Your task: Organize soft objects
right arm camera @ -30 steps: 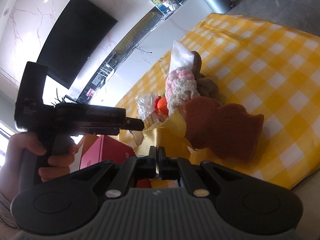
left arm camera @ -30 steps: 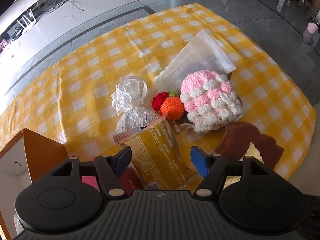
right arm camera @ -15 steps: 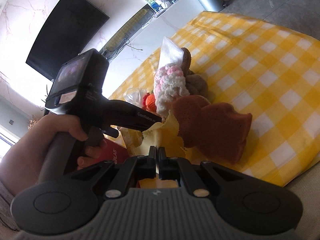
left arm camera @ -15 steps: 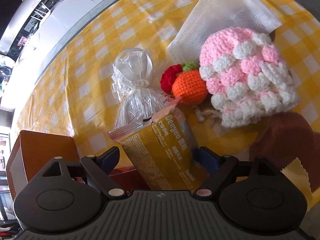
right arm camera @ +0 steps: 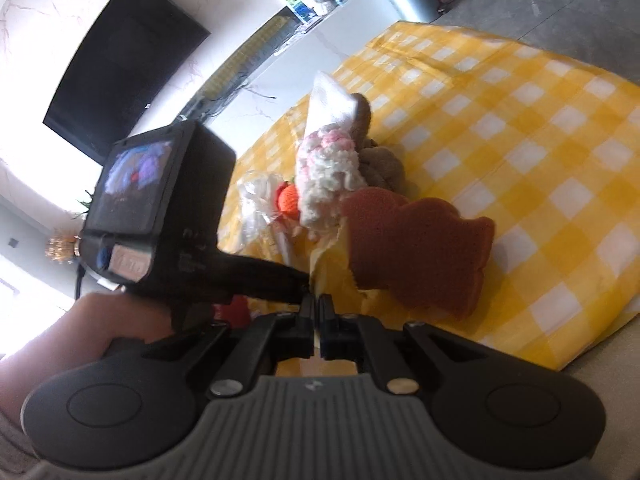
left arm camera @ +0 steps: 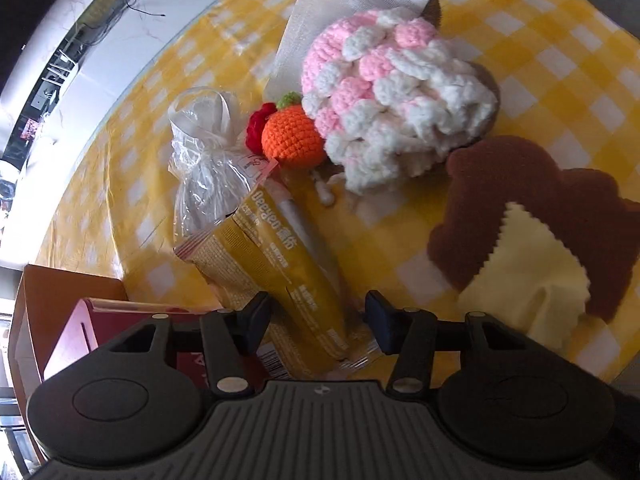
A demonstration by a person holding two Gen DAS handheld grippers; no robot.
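My left gripper [left arm camera: 316,314] is open, its fingers on either side of the near end of a gold snack packet [left arm camera: 280,264] lying on the yellow checked cloth [left arm camera: 560,92]. Beyond it lie a clear plastic bag [left arm camera: 208,160], a crocheted orange and red fruit [left arm camera: 292,136], a pink and white crocheted piece [left arm camera: 392,108], a brown sponge [left arm camera: 520,200] and a pale yellow cloth [left arm camera: 532,272]. My right gripper [right arm camera: 318,328] is shut on the pale yellow cloth [right arm camera: 332,264], at the table's near edge, next to the brown sponge [right arm camera: 420,248].
An orange box [left arm camera: 60,292] holding a red box [left arm camera: 120,324] stands at the near left. A white mesh pouch [left arm camera: 348,12] lies behind the crochet. The left hand-held gripper's body [right arm camera: 160,216] fills the left of the right wrist view.
My left gripper has moved forward and down, so the gold packet now lies between its open fingers. The right gripper stays shut on the yellow cloth.
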